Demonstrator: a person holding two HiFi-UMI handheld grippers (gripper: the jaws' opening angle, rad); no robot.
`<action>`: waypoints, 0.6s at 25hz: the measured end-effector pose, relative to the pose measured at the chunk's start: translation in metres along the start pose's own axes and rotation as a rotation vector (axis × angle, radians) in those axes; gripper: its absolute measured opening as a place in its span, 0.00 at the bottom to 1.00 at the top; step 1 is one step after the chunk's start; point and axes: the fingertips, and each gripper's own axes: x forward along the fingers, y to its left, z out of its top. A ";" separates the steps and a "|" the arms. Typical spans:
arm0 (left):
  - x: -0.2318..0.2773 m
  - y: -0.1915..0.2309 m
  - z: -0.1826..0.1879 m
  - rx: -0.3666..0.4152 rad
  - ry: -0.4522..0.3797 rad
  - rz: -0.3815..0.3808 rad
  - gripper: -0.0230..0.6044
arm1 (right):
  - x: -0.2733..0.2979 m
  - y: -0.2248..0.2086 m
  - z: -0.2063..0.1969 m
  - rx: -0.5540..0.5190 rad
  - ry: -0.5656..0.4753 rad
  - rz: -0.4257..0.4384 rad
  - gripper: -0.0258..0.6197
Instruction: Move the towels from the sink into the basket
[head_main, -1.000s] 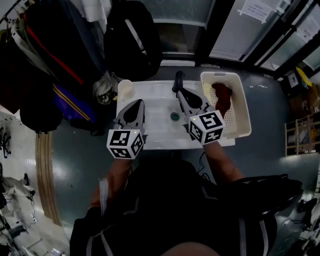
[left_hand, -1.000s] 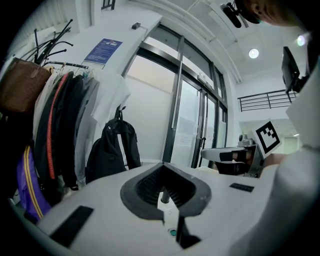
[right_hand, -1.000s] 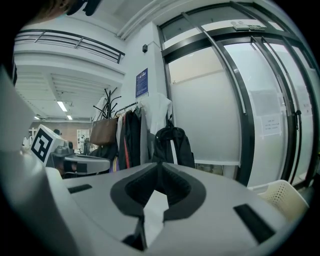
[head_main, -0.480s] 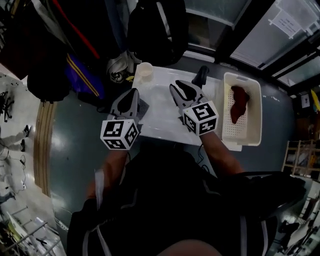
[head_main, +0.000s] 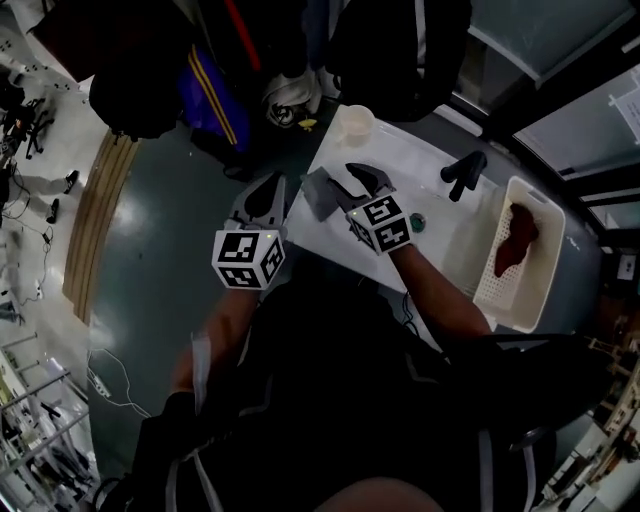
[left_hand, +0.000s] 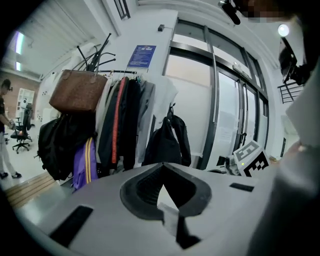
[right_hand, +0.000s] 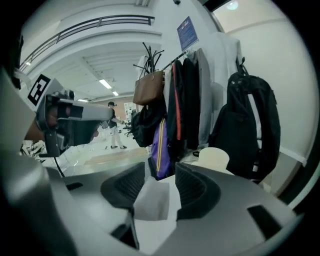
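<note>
A grey towel (head_main: 316, 190) lies on the near left corner of the white sink unit (head_main: 400, 160). My right gripper (head_main: 350, 186) is over it; its jaws have just been opening and stand open, with the towel (right_hand: 151, 200) between them. My left gripper (head_main: 268, 192) hangs just off the unit's left edge, beside the towel, its jaws (left_hand: 161, 167) closed tip to tip on nothing. A red towel (head_main: 515, 238) lies in the white basket (head_main: 500, 296) at the right.
A black faucet (head_main: 460, 172) stands at the sink's back and a drain (head_main: 417, 222) shows in its bowl. A pale cup (head_main: 352, 123) sits on the unit's far left corner. Coats and bags (head_main: 240, 60) hang on a rack behind.
Both grippers have moved left, away from the basket, to the unit's left corner. The right jaws have opened. The grey towel has come into view under the right gripper.
</note>
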 end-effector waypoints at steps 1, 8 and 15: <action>-0.001 0.005 -0.006 -0.006 0.013 0.011 0.05 | 0.010 0.005 -0.006 -0.012 0.023 0.016 0.35; -0.002 0.032 -0.043 -0.051 0.094 0.043 0.05 | 0.067 0.025 -0.054 -0.056 0.170 0.082 0.42; 0.000 0.045 -0.065 -0.077 0.139 0.025 0.05 | 0.099 0.025 -0.094 -0.090 0.276 0.065 0.44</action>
